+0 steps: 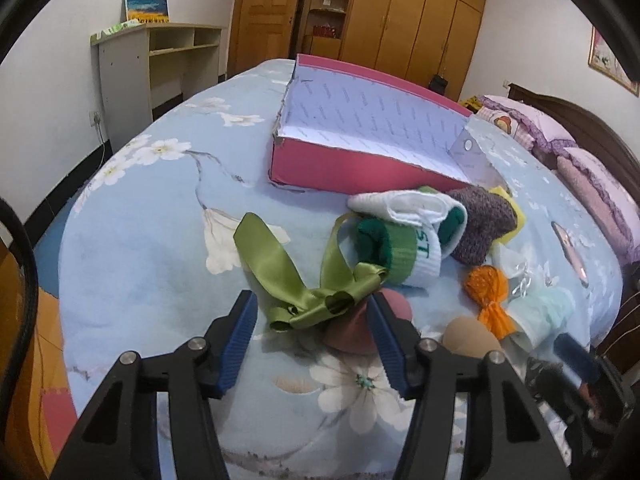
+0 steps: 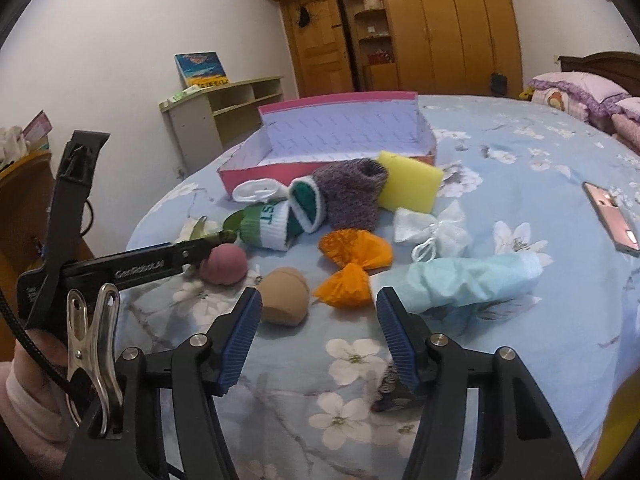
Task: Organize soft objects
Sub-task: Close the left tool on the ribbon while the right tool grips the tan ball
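Soft things lie on the bed in front of an open pink box [image 1: 320, 168] [image 2: 240, 168]. My left gripper [image 1: 312, 312] is open, its fingers either side of a green ribbon bow [image 1: 316, 304], with a maroon puff [image 1: 352, 332] [image 2: 224, 264] just beyond its right finger. My right gripper [image 2: 318, 308] is open and empty, just short of an orange pouch [image 2: 352, 264] [image 1: 488, 288] and a tan puff [image 2: 284, 296] [image 1: 472, 336]. A green-and-white sock [image 1: 408, 240] [image 2: 280, 216], purple sock [image 2: 352, 196] [image 1: 480, 224], yellow sponge [image 2: 408, 188], white pouch [image 2: 432, 228] and light-blue roll [image 2: 472, 280] lie around.
A pink phone [image 2: 612, 220] [image 1: 568, 252] lies on the bed at the right. Pillows [image 1: 560, 136] sit at the headboard. A shelf desk [image 1: 160, 64] stands by the far wall, wardrobes behind. The left gripper's body [image 2: 120, 264] reaches in from the left of the right wrist view.
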A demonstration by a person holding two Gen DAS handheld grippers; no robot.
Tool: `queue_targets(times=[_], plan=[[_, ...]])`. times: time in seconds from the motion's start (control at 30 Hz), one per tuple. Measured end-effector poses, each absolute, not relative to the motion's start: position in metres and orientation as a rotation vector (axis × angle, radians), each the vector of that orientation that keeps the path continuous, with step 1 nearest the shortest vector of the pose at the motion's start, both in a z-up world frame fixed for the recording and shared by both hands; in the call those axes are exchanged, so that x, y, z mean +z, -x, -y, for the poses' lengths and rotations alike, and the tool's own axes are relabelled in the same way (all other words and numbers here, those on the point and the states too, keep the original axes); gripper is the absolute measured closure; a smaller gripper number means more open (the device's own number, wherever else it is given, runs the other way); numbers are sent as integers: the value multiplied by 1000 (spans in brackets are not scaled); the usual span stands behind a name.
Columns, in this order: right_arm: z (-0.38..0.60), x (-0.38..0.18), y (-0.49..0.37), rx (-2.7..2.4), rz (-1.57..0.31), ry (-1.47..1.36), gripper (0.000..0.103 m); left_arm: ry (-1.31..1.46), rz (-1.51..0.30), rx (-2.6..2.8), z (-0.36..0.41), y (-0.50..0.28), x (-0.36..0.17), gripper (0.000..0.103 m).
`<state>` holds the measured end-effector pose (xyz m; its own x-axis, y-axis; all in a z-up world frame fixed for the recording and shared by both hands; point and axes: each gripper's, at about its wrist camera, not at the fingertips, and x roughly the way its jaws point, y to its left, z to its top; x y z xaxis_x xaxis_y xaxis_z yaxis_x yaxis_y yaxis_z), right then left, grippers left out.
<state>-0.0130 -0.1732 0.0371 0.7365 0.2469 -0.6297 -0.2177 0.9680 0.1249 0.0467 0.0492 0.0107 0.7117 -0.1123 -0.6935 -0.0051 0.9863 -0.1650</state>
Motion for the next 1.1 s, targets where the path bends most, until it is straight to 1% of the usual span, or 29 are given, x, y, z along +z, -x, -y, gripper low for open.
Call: queue_targets(times=[0.07, 0.13, 0.23, 0.33, 0.57, 0.8, 1.1], plan=[[168, 35, 11, 278, -711, -38, 42, 168, -777, -57, -51, -48, 10, 42], [162, 34, 7, 302, -728, -33, 47, 181, -776, -65, -53, -49, 10, 43], [155, 31, 2, 321, -743, -21, 48, 176, -772, -73, -52, -49, 9, 43], [149, 27, -4, 330, -758, -14, 48, 183, -767, -91, -51, -50, 9, 50], [142, 17, -18, 343, -797, -6, 53, 234, -768, -114, -60, -49, 9, 60], [139, 7, -23, 345, -825, -2, 53, 237, -782, -69, -72, -51, 0, 60], [139, -2, -28, 342, -845, -4, 60, 236, -793, -92, -67, -62, -7, 60]])
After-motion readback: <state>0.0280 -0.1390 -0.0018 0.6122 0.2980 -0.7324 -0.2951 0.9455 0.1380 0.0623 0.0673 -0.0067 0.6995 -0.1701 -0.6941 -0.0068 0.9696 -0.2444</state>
